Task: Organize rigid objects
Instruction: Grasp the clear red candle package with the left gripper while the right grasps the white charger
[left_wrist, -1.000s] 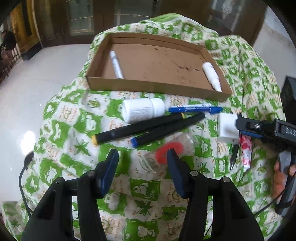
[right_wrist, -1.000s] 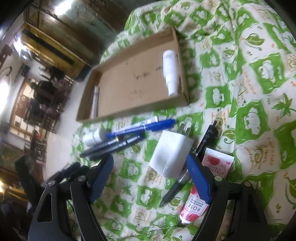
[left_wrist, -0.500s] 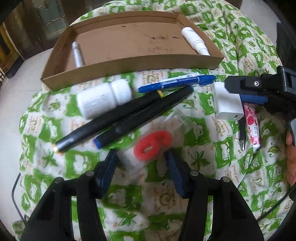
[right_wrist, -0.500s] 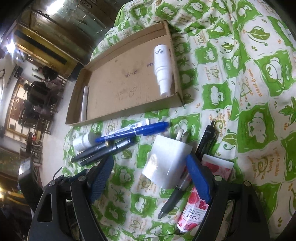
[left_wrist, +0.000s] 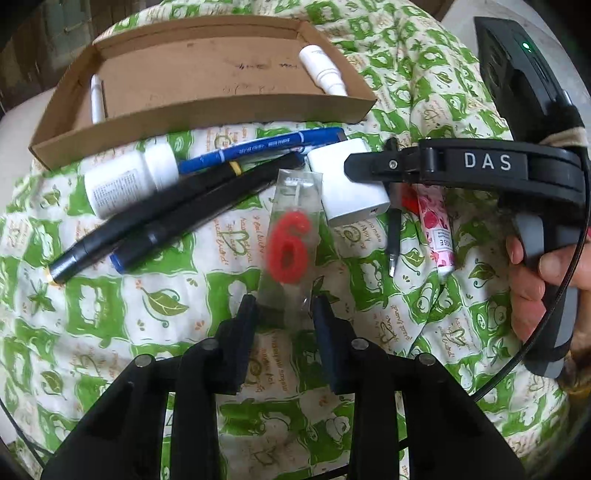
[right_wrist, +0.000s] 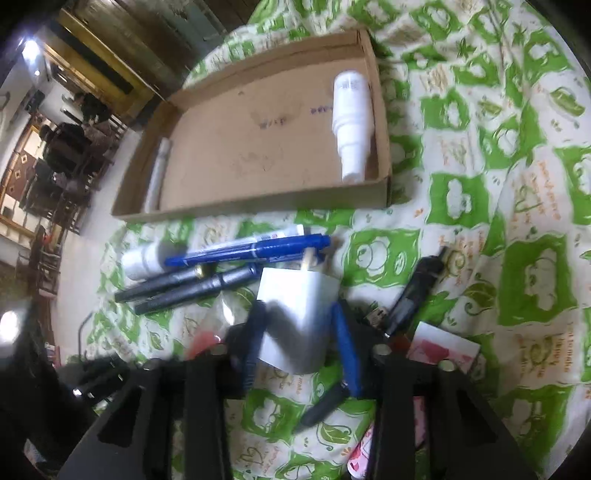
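Green-leaf patterned cloth (left_wrist: 92, 306) — cardboard tray (left_wrist: 207, 110) — dim room behind

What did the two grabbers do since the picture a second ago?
Both just closed: the left gripper on the red 6 candle packet, now tilted up; the right gripper around the white charger. The cardboard tray and pens stayed.

Both jaws have just closed: left hand-held gripper (left_wrist: 284, 308) on the candle packet (left_wrist: 291, 240), right hand-held gripper (right_wrist: 301, 332) on the white charger (right_wrist: 295, 317).
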